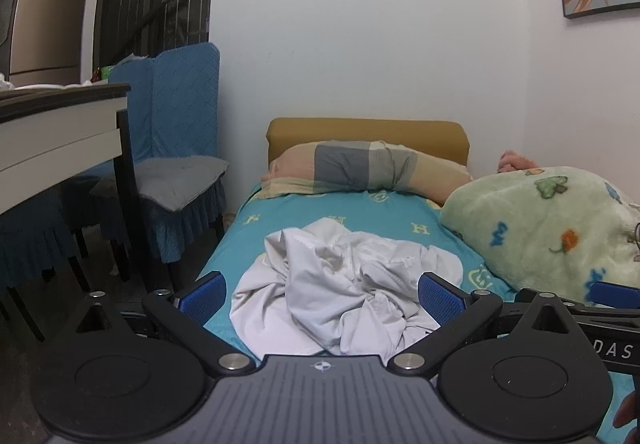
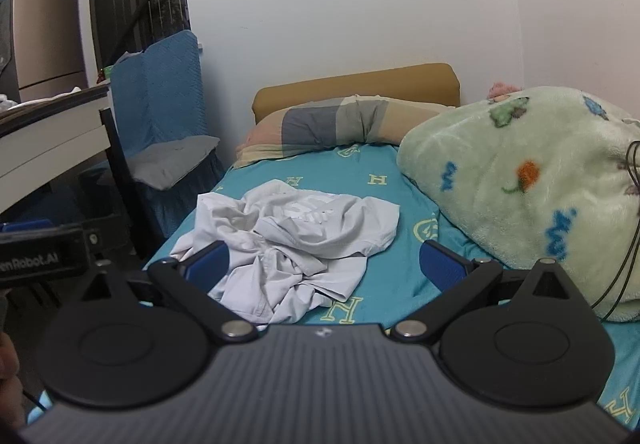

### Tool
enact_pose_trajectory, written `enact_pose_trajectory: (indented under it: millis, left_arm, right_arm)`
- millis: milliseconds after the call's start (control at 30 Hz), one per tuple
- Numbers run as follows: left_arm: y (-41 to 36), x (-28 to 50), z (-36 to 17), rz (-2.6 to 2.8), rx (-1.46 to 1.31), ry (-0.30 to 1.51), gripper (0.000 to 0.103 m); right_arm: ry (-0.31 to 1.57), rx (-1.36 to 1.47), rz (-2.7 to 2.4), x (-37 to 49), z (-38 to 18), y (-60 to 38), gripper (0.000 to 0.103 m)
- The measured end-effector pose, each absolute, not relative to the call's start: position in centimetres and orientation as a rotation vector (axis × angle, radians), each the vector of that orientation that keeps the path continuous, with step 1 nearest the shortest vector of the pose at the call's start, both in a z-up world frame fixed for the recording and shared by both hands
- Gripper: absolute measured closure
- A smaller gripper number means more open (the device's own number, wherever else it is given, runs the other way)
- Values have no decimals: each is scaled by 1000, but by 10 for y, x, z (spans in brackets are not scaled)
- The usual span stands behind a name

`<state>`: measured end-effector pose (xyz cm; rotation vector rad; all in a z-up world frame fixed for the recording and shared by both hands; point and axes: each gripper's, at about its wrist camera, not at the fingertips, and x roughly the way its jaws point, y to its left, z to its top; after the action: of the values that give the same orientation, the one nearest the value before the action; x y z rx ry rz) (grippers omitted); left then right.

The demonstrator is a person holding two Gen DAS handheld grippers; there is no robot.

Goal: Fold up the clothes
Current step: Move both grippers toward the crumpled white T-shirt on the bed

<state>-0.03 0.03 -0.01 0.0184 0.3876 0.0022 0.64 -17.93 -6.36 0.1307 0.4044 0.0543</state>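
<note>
A crumpled white garment (image 1: 340,284) lies in a heap on the teal bed sheet (image 1: 384,212). It also shows in the right wrist view (image 2: 296,244) on the sheet (image 2: 384,200). My left gripper (image 1: 320,298) is open and empty, its blue pads wide apart above the near side of the heap. My right gripper (image 2: 324,264) is open and empty, to the right of the left one, its left pad over the heap's near edge. Part of the right gripper (image 1: 612,294) shows at the right of the left wrist view; the left gripper's body (image 2: 44,250) shows at the left of the right wrist view.
A green fleece blanket (image 2: 528,184) is bundled on the bed's right side. A pillow (image 1: 368,168) and tan headboard (image 1: 368,130) are at the far end. A blue-covered chair (image 1: 180,172) and a table (image 1: 60,132) stand left of the bed. A black cable (image 2: 628,228) hangs at right.
</note>
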Motion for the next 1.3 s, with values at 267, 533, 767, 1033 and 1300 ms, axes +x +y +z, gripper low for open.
enact_pose_trajectory:
  millis: [267,533,767,1033,1300]
  left_arm:
    - [3,-4,-1,1,4,398,0]
    - [1,-9,0,9,17,395,0]
    - [-3,-11,-2,11,34,397,0]
    - [-5,-12,-7,10,31,399,0]
    - [-5,-11,-10,32,20,418,0]
  right_arm:
    - [418,160,56,5,-60,-177,0]
    - [393,124,40,-6,-66,-173,0]
    - [393,125,37,-7,-65,-175,0]
    - [385,133,40,-7,-64,-177,0]
    - [372,136,42,-10,-62,-178,0]
